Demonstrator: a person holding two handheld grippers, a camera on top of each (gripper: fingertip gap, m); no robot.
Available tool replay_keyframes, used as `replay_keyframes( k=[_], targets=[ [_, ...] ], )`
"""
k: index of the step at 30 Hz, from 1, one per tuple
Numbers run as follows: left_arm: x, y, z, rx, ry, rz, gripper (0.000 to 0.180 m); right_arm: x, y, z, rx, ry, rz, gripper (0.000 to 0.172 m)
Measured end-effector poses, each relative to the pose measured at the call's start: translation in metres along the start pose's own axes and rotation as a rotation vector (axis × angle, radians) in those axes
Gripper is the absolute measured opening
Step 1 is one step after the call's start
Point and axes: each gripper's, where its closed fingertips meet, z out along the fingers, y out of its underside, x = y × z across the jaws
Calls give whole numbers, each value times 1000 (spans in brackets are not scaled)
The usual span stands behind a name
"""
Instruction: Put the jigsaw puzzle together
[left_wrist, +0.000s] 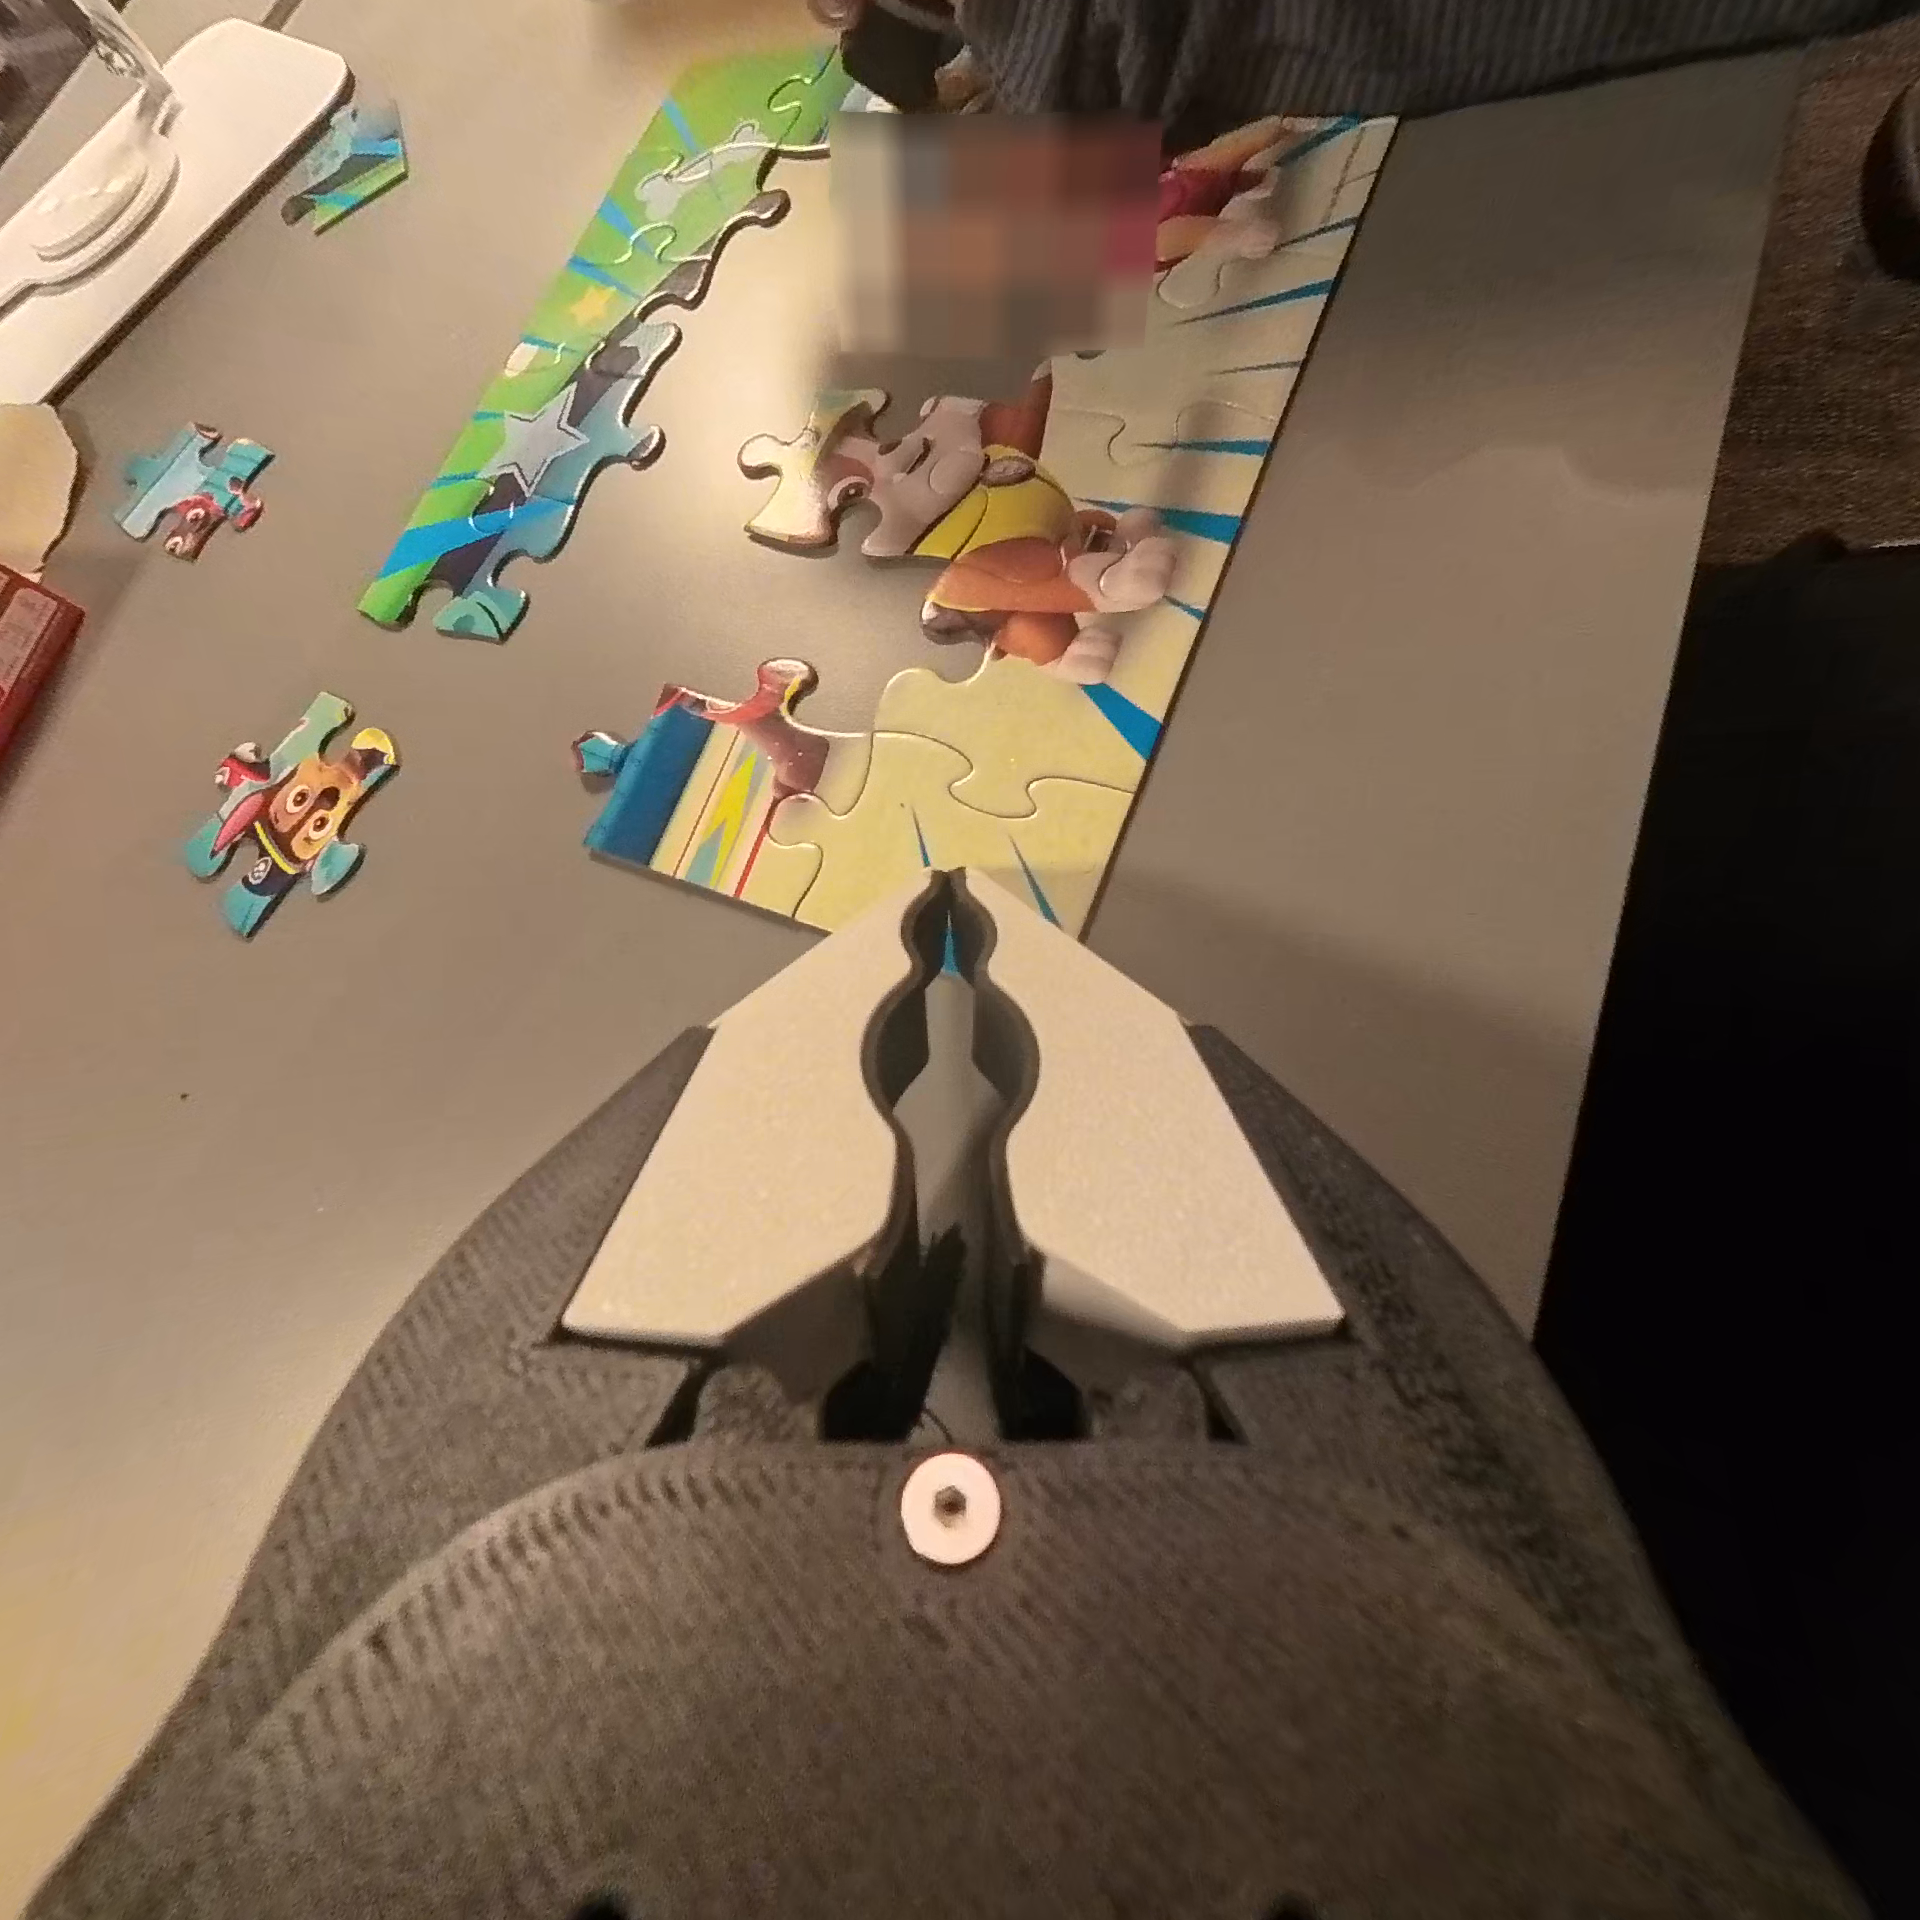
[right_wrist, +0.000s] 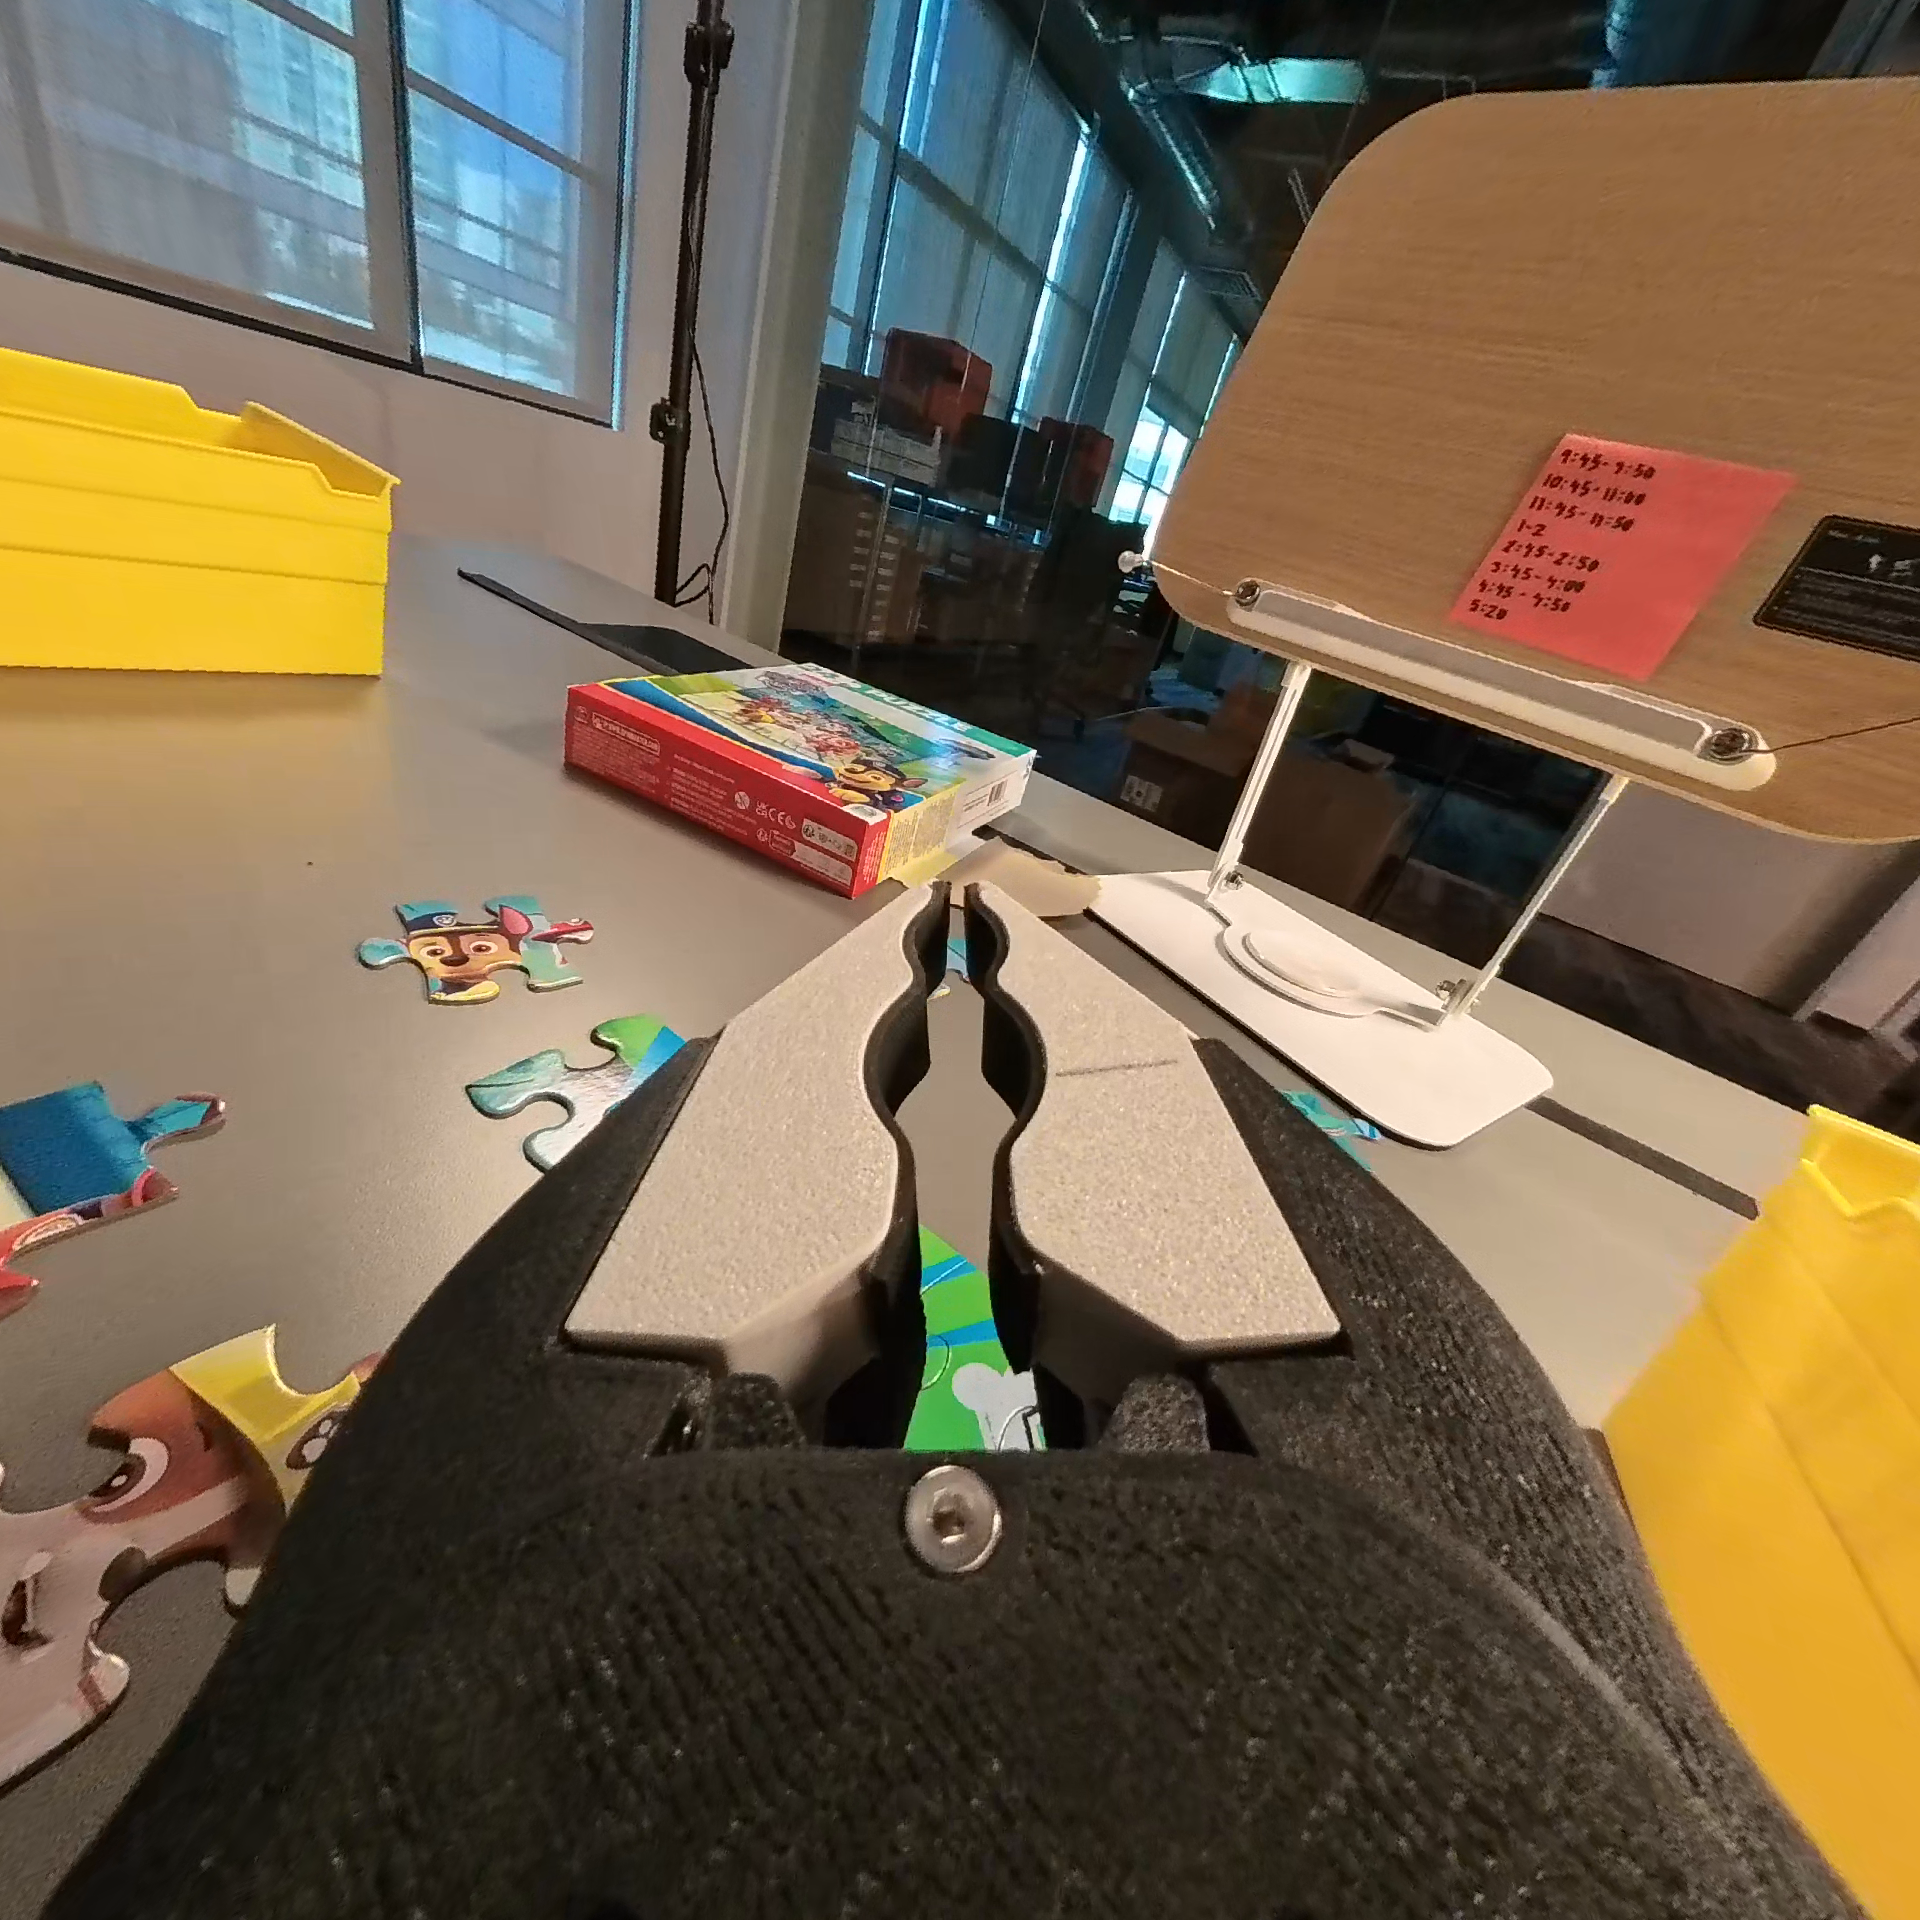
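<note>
My left claw (left_wrist: 951, 878), tips pressed together on nothing, hovers over the half-built puzzle (left_wrist: 1049, 769)'s near corner; my right claw (right_wrist: 956, 894), tips a sliver apart, faces the puzzle box (right_wrist: 769, 769), loose pieces (right_wrist: 473, 948) scattered on the table (right_wrist: 260, 810)

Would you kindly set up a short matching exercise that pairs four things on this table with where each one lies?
Things:
1. puzzle box
2. loose pup-face piece
3. white stand base
4. yellow bin

Places:
A. far left of the table
B. under the tilted wooden board
C. flat on the table, nearer than the box and to its left
D. just beyond the right gripper's tips

Pairs: 1-D, 2-C, 3-B, 4-A
</note>
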Motion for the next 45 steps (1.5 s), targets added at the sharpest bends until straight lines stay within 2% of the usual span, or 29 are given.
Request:
replay_keyframes(
  k=[22, 29, 34, 39, 42, 45],
  targets=[
    [-1, 0, 1, 1, 0, 2, 0, -2, 1, 1, -6, -9, -4, 0],
    [2, -1, 2, 14, 100, 15, 1, -1, 1, 1, -5, -9, 0, 0],
    [-56, -21, 9, 104, -117, 46, 7, -3, 2, 2, -11, -25, 7, 0],
    [-155, -50, 10, 290, -457, -21, 8, -3, 1, 1, -7, -31, 25, 0],
    [-206, -45, 4, 363, -671, -18, 0, -2, 1, 1, -9, -26, 26, 0],
    [-232, -37, -10, 357, -811, 30, 0, -3, 2, 2, -12, -28, 21, 0]
  ],
)
